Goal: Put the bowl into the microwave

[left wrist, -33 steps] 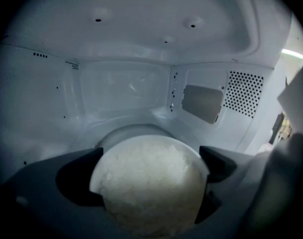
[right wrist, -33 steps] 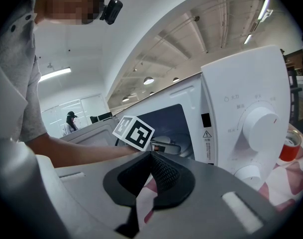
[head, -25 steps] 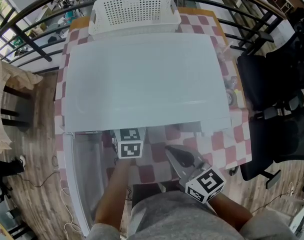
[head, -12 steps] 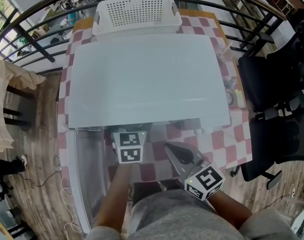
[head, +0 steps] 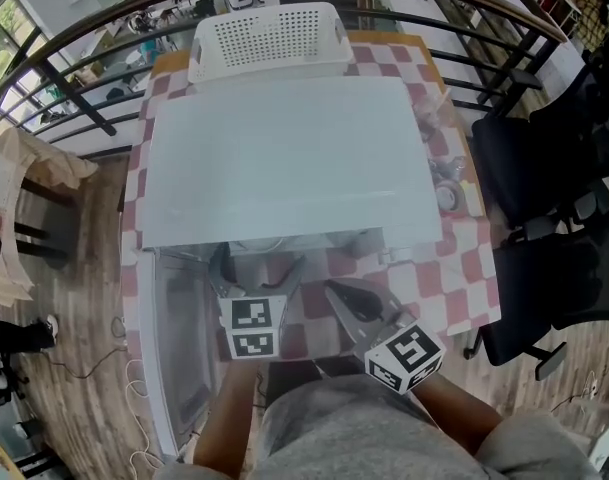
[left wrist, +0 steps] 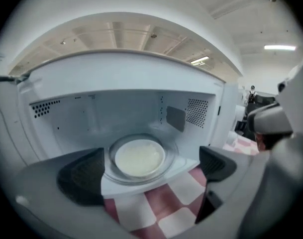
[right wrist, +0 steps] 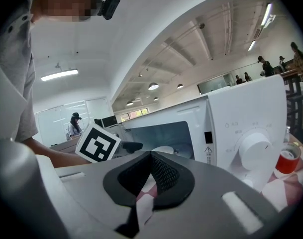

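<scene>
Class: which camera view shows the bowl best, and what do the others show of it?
The left gripper view: it looks straight into the open microwave, showing the whole bowl on the glass turntable. The right gripper view catches at most a pale sliver of it. In the head view the microwave's top hides it.

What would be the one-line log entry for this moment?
bowl: on turntable inside microwave | door: open | left gripper: open, empty | right gripper: shut, empty

- Head view: from above, steeply down on the microwave [head: 284, 158] roof, mid-frame.
- Left gripper view: close, level, facing into its open cavity.
- Right gripper view: low, facing its front; all three share it.
</scene>
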A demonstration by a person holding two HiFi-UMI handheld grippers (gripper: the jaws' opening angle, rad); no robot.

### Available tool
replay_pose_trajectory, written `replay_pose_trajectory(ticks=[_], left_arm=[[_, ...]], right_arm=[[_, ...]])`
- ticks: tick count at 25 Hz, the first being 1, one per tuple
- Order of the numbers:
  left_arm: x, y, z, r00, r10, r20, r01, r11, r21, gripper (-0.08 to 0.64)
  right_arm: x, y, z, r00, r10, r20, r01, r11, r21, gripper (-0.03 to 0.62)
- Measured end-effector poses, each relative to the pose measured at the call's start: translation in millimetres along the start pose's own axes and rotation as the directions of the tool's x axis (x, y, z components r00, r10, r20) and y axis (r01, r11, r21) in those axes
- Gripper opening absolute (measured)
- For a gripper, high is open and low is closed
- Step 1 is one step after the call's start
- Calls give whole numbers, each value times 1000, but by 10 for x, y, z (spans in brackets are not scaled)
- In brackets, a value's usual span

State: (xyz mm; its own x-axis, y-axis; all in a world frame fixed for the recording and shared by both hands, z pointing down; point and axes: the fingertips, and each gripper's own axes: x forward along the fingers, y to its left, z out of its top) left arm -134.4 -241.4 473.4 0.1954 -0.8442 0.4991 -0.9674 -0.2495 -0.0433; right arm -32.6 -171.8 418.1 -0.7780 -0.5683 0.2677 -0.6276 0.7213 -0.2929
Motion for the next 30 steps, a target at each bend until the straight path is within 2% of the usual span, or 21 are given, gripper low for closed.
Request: replay_pose_trajectory(ticks=[7,14,18,23,27,30], left_arm=[[-476,-382,16,997,-50,51,54,996,-74,583],[-859,-863,129,990,-99,102,103,994,-32,567],[-1031,-967,218,981,-95,172,107,992,-66,506],[-1178,-1017,338,968,-89,235,107,992,-68,424],[-1261,-1070,377,961,-93,260,106,994,-37,361],[-1280,-1115,332,958,-106,268,124,991,-52,328]], right_arm=[[-204,4,62,1000,-9,27,9,1000,-3,0],[-387,-34,136,998,-25,66,25,1000,-7,0],[-489,-43,119,997,-27,74,27,1000,2,0],[-598,-68,60,997,-37,74,36,999,18,0],[-635,-55,44,996,-35,82,33,999,19,0],[-656,-37,54,996,-25,83,24,1000,12,0]])
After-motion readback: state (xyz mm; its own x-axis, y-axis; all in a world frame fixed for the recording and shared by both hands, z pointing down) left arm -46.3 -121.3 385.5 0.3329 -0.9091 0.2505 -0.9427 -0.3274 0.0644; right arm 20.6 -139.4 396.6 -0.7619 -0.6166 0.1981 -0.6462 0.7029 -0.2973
